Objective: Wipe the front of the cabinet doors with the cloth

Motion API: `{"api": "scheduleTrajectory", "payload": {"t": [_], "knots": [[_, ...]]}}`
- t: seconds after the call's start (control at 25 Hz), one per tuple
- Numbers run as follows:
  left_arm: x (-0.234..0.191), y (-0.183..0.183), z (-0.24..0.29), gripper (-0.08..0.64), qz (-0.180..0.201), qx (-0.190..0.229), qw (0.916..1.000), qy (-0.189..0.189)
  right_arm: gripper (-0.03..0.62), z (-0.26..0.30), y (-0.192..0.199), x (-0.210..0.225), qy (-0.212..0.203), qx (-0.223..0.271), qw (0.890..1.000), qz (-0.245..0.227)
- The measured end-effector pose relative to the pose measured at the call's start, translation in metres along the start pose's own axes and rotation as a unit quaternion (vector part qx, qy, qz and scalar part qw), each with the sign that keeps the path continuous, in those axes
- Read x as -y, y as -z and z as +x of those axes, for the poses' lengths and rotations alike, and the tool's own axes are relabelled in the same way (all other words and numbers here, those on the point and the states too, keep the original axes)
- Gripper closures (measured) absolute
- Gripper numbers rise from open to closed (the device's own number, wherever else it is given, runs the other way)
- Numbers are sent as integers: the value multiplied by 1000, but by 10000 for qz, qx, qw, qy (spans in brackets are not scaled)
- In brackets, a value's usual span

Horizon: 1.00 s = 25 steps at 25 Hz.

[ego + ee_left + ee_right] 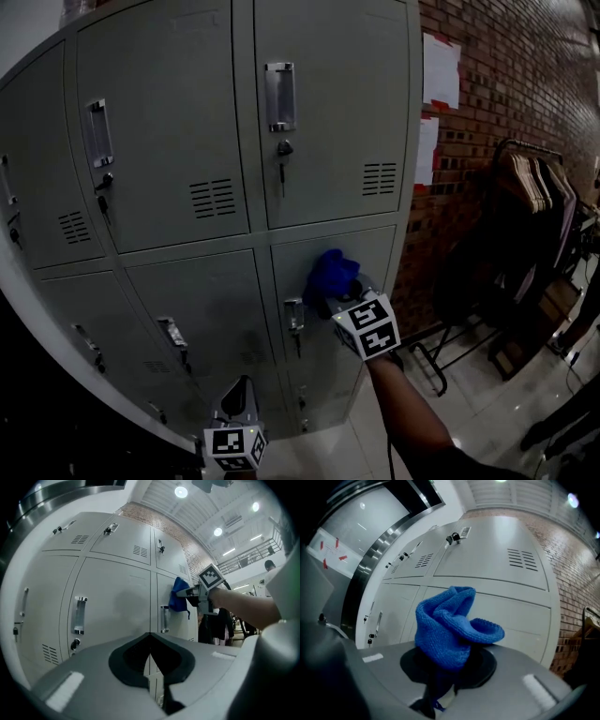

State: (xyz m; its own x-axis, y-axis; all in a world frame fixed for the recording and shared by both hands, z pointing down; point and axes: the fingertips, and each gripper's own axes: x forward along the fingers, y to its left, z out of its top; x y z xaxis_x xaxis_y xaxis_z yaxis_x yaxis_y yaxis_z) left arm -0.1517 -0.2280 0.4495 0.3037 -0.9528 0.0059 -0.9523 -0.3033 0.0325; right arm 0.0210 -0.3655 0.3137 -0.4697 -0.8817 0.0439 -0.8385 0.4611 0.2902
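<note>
Clearly, our right gripper (440, 691) has its jaws clamped on the blue knitted cloth (450, 625). The cloth's bunched top meets the lower right cabinet door (375, 248), just beside its handle (293, 316). Our left gripper (151, 660) hangs lower, jaws together on nothing, apart from the doors. We see grey metal fronts with vents (213, 198), a brick wall (497, 75) carrying papers (441, 70) too small to read, a clothes rack (534, 183) and a glossy floor (506, 412).
</note>
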Motion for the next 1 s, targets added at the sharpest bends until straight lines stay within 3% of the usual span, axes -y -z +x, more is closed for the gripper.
{"api": "scheduleTrajectory", "payload": {"t": [0.64,1.0], "knots": [[20,0,17,543,-155,-2,9998,114,515,-40,36,102,776,-234,9966,127],[38,3,22,543,-56,-54,9999,133,515,-52,49,126,904,-388,9951,119]]}}
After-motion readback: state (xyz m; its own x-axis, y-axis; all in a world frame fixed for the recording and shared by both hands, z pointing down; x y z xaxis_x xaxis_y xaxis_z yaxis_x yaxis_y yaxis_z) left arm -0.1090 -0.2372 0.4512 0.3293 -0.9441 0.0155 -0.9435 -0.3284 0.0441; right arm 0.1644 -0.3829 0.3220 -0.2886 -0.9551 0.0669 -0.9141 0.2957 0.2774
